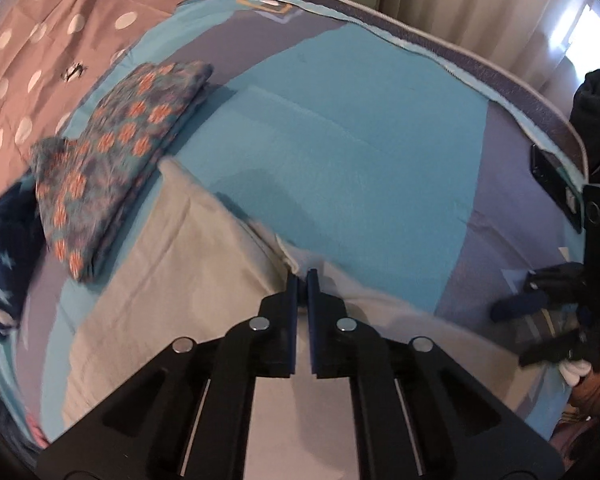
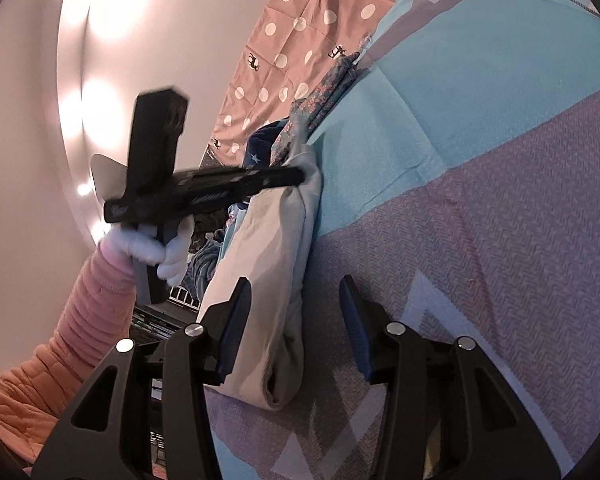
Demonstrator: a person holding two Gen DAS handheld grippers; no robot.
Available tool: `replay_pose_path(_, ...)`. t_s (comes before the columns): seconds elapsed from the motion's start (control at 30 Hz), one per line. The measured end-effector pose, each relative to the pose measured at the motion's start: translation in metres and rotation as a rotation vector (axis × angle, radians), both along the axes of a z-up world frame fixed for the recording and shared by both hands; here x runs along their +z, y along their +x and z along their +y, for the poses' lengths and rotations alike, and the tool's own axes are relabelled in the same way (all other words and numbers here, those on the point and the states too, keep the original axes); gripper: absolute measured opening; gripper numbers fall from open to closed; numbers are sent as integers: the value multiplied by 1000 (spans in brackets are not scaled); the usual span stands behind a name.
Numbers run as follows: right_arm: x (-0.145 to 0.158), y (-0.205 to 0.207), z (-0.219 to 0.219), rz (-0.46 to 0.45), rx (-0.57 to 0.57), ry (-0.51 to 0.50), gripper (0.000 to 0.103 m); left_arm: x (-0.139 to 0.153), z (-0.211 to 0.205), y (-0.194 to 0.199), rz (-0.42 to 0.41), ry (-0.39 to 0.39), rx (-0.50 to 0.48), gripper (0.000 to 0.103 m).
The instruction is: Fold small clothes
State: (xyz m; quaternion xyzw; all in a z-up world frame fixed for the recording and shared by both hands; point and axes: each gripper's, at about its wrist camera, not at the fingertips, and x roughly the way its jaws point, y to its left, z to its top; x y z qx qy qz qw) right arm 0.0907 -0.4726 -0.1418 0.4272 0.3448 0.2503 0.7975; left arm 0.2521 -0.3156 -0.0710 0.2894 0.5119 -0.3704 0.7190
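A light grey garment (image 1: 172, 280) lies folded lengthwise on the blue and lilac bedspread (image 1: 340, 140). My left gripper (image 1: 302, 276) points steeply down and is shut on the garment's far edge, which bunches up between the tips. In the right wrist view the same gripper (image 2: 300, 176) pinches the garment's (image 2: 268, 264) far corner. My right gripper (image 2: 296, 320) is open, its blue pads standing on either side of the garment's near end without pressing on it. It also shows at the right edge of the left wrist view (image 1: 540, 320).
A folded garment with an orange flower pattern (image 1: 112, 152) and a navy star-print one (image 1: 4, 248) lie at the bedspread's left edge. Beyond them spreads a pink polka-dot sheet (image 1: 60, 20). A white-gloved hand (image 2: 156, 252) in a pink sleeve (image 2: 96, 308) holds the left gripper.
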Motion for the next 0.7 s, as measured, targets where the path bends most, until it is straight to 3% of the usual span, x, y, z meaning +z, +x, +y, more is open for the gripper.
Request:
replay_pose_path(0.07,5,6,2,33,1,-54,47,-7,16,0,25,-21,27,0)
replay_pose_path(0.2,33,32,5,32,-39,-322,47,-12,27,-7,29,-73,42,0)
replay_pose_path(0.23,38,40,4,26,-40,-348,46,-12,29,-7,32,-86,47,0)
replay_pose_path(0.43,51,133,-2,81,16,-336,27,-15,39,-1,59,-176,81,0)
replay_pose_path(0.57,44,187,10,179,116,-298,27,-23,48,0,68,-234,96,1)
replay_pose_path(0.7,37,208,25,263,184,-356,27,-28,60,1,91,-309,111,1)
